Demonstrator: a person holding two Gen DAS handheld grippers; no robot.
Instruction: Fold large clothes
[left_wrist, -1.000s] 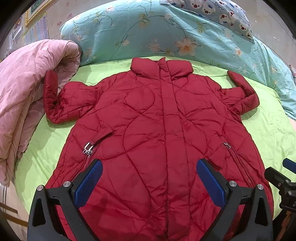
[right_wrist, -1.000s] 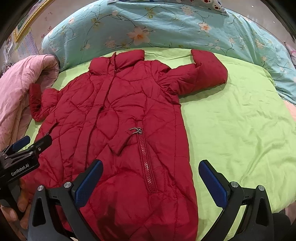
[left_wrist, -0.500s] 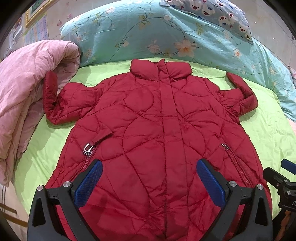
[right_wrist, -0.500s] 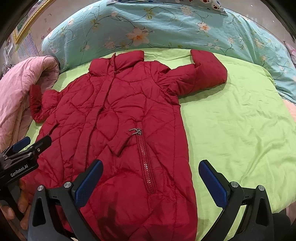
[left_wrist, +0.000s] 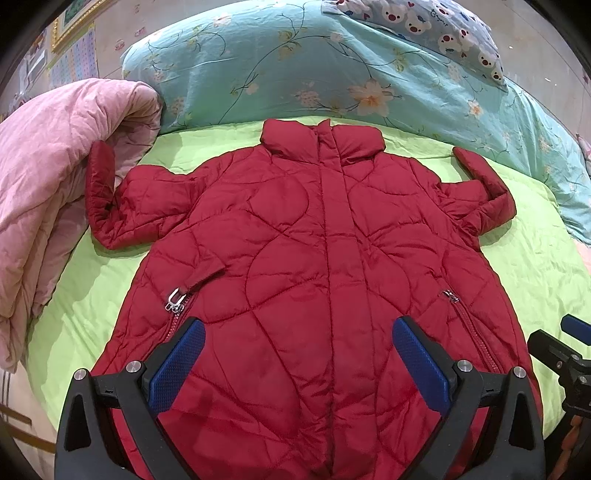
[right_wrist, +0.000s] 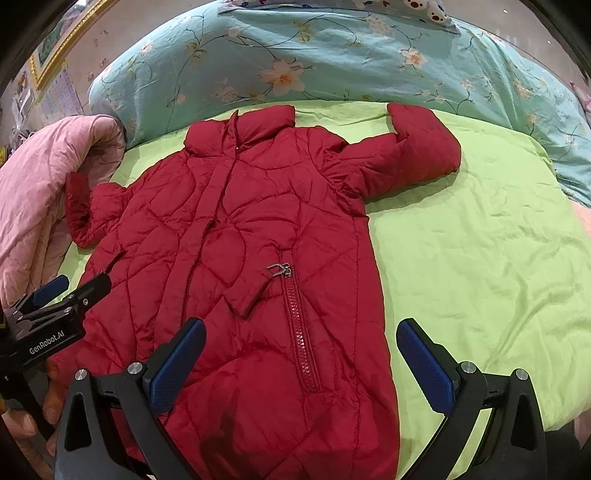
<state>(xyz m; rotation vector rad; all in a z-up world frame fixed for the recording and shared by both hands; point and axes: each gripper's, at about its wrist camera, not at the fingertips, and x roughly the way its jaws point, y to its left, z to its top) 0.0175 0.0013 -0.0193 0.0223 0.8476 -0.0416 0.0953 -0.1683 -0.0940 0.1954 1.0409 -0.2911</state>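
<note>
You are working over a red quilted coat (left_wrist: 317, 280) that is lying front-up and spread flat on a bed covered by a lime-green sheet (right_wrist: 480, 258), collar toward the floral teal duvet (left_wrist: 332, 70) banked along the far edge. On the coat's right side the sheet is lying bare and wide out to the bed's edge; on the left, the room is tight, because a bunched pink quilt (left_wrist: 48, 184) is crowding the bed there and the coat's left sleeve (left_wrist: 107, 199) is bending upward against it. The right sleeve (right_wrist: 410, 151) is lying on the sheet, folded back at the elbow, its cuff pointing toward the duvet. The coat's shell is looking smooth and slightly glossy, stitched in curving lines, with a covered front placket and two slanted pocket zips, each showing a metal pull (left_wrist: 175, 300). A pillow with a bear print (left_wrist: 436, 33) is resting on top of the duvet. Your left hand-held gripper (left_wrist: 297, 365) is hovering low above the coat's lower front, blue pads spread wide apart and gripping nothing. Your right hand-held gripper (right_wrist: 301, 365) is hovering over the coat's right hem edge, one pad above the fabric and the other above bare sheet, likewise spread wide and holding nothing. Your fingers (right_wrist: 33, 421) are showing beneath the left tool in the right wrist view.
</note>
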